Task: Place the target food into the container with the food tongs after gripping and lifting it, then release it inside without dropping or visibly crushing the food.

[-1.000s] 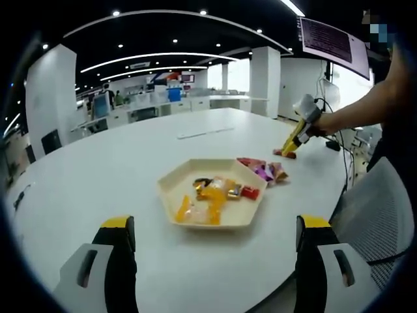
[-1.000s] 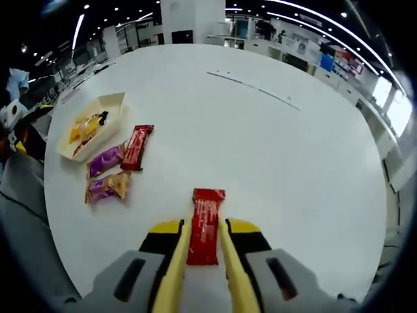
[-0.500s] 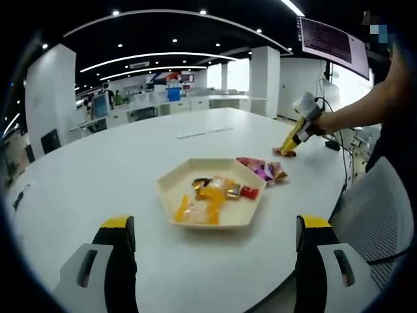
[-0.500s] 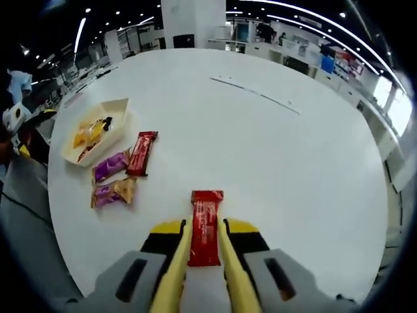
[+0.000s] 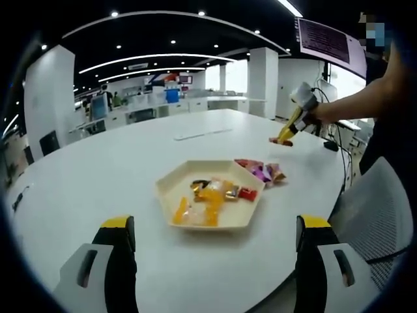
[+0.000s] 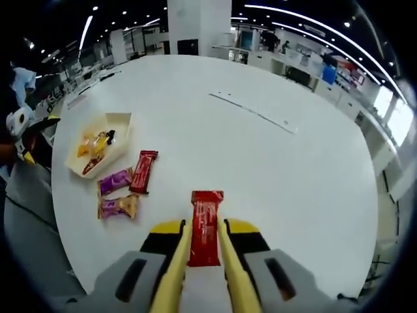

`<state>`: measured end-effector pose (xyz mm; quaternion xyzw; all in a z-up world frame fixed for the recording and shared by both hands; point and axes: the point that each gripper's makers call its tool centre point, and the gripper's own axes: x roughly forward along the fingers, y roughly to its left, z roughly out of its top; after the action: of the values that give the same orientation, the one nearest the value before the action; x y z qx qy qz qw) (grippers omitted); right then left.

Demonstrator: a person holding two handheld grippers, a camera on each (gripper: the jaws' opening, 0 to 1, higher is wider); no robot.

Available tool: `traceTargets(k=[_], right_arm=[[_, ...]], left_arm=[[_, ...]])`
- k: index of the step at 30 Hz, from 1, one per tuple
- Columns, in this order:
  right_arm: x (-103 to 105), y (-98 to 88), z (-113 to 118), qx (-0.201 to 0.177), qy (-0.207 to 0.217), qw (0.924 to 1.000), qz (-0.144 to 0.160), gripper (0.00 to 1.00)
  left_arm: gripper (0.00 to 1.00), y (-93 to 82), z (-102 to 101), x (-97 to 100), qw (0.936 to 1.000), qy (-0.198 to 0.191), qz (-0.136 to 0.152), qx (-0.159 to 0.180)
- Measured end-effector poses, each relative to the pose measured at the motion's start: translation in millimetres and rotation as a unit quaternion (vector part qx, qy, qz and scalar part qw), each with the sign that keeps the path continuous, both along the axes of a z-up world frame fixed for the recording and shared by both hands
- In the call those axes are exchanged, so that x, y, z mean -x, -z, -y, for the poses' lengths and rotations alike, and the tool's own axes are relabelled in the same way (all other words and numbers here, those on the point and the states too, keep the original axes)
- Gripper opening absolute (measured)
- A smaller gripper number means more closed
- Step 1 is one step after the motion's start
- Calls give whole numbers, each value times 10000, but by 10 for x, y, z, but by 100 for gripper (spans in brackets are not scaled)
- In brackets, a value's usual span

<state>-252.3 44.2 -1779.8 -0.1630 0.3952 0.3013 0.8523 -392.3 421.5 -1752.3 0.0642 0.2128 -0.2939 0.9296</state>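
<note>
Lifted higher off the white table point(image 6: 273, 169) than half a second ago: right gripper point(image 6: 203, 244), yellow tongs pinching a red snack bar point(image 6: 205, 225) lengthwise, bar clear of the tabletop. Seen from the left gripper view, raised above the table's far edge beyond the tray point(image 5: 166, 195), in a person's hand point(image 5: 317, 116). Left of the gripped bar: cream hexagonal tray holding orange and yellow wrapped sweets point(image 5: 207, 201); just beside the tray, another red bar point(image 6: 144, 172) and two purple packets point(image 6: 116, 180). Left gripper point(image 5: 215, 257) hovering before the tray, jaws spread wide, holding nothing.
</note>
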Motion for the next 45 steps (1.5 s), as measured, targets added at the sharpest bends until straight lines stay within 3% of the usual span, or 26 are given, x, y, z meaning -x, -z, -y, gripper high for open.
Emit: traceTargets(k=[12, 22, 45], right_arm=[[-80, -241, -138, -38, -210, 9997, 149, 22], [-101, -417, -382, -109, -465, 9985, 267, 22], [-147, -772, -1539, -408, -1422, 9876, 523, 23]], left_arm=[[100, -9, 9, 3, 10000, 19, 24, 1], [100, -4, 20, 6, 10000, 58, 28, -19], [100, -50, 7, -5, 9999, 15, 120, 34]])
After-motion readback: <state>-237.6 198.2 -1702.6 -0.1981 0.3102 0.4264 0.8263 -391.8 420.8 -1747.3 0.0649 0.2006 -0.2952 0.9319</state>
